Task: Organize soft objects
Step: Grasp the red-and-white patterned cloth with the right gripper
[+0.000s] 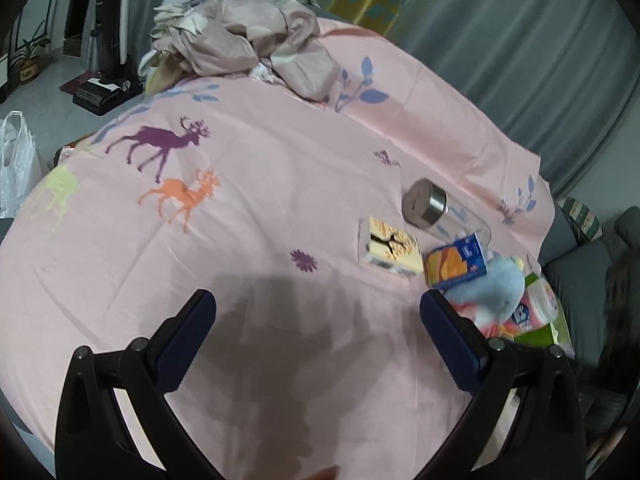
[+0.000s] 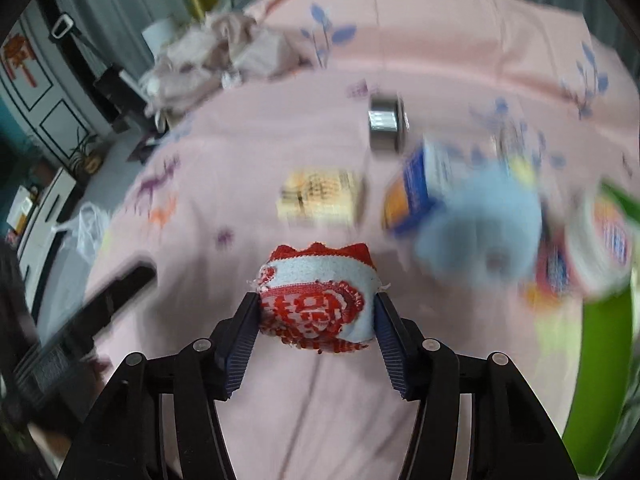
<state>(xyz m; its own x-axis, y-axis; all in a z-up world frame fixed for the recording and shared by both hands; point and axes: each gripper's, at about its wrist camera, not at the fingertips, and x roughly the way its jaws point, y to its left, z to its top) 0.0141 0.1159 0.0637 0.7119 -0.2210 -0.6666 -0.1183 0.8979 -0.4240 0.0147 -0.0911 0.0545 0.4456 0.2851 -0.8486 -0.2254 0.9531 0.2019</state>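
Note:
My right gripper [image 2: 316, 312] is shut on a small red-and-white knitted soft ball [image 2: 316, 300], held above the pink bedsheet [image 2: 280, 128]. The right wrist view is blurred by motion. A light blue plush toy [image 2: 480, 232] lies to the right of it, next to a blue-and-orange carton [image 2: 416, 188]. In the left wrist view my left gripper [image 1: 318, 312] stands open over bare pink sheet [image 1: 260, 200], nothing between its fingers. The same blue plush [image 1: 492, 284] and carton [image 1: 456, 260] lie just right of its right finger.
A yellow patterned box [image 1: 390, 248] and a steel-capped clear bottle [image 1: 432, 208] lie on the sheet. A white-and-pink pack [image 1: 532, 308] rests on a green container [image 2: 604, 340] at the right edge. Crumpled beige bedding [image 1: 248, 40] is piled at the far side. A white plastic bag [image 1: 16, 160] sits left.

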